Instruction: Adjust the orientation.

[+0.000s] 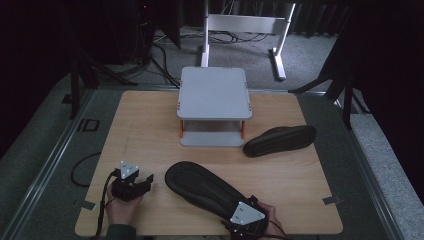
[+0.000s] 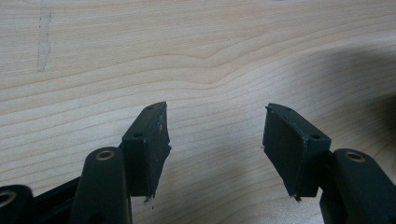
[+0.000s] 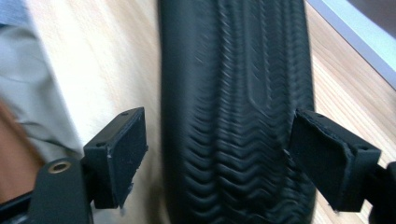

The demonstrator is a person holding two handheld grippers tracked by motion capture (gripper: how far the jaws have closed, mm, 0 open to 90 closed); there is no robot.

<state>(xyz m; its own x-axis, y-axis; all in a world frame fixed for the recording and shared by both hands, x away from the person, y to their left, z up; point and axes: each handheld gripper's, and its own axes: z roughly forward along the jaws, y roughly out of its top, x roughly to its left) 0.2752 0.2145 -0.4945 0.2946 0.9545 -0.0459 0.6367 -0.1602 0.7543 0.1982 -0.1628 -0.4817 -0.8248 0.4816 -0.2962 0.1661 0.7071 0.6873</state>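
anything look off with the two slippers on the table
Yes. The near slipper lies sole-up: the right gripper view shows its ribbed tread facing up, between the open right gripper. The far slipper lies apart by the grey stand, pointing a different way. No damage or spill shows.

A grey two-tier stand [image 1: 214, 93] sits at the wooden table's [image 1: 140, 125] far edge.

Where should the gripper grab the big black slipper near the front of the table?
Probably at the heel end of the near slipper, coming from above with a jaw on each long edge. It lies flat, sole up, and the right gripper already straddles its narrow width there.
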